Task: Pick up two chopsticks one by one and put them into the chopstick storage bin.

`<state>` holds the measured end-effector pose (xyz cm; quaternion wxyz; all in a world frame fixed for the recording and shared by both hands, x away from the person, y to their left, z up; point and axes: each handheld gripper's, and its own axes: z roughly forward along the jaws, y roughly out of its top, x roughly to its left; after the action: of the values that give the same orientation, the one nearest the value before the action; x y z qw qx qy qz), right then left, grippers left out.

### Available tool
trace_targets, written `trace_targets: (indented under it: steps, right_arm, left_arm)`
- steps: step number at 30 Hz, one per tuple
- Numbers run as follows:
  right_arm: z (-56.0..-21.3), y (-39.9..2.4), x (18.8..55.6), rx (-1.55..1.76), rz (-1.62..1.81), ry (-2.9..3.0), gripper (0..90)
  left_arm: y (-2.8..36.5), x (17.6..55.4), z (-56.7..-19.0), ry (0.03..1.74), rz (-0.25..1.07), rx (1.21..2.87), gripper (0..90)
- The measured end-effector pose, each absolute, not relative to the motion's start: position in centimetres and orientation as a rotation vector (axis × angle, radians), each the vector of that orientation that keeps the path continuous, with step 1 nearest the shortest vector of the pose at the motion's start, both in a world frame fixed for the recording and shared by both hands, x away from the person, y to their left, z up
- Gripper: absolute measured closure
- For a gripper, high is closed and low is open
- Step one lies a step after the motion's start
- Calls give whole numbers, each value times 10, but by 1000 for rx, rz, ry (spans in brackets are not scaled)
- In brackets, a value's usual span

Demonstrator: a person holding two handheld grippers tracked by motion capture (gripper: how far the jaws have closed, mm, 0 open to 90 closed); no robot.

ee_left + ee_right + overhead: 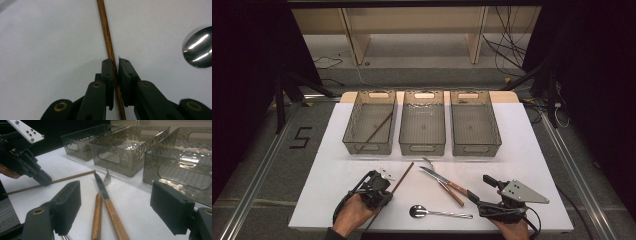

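Digit "5" (301,137) marks floor — left gripper (115,61) jaws pinch chopstick (106,35).

Three grey bins (422,122) line the white table (522,165) (bare shelving (412,25) behind).

Three clear grey plastic bins sit side by side at the far edge of the white table (337,165): left bin (370,121) holds one brown wooden chopstick (374,131). Before them: second wooden chopstick (402,177) left, wooden-handled knife (444,181) centre, shiny metal spoon (438,213) nearest.
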<state>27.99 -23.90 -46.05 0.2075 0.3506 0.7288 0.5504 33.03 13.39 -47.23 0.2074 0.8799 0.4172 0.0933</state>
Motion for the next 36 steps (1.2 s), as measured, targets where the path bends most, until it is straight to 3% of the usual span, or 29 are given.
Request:
trace_targets:
  steps: [36]
  right_arm:
    - [-460,-239,280,971,1530,2028,253]
  left_arm:
    - [158,338,-465,1169,220,2416,849]
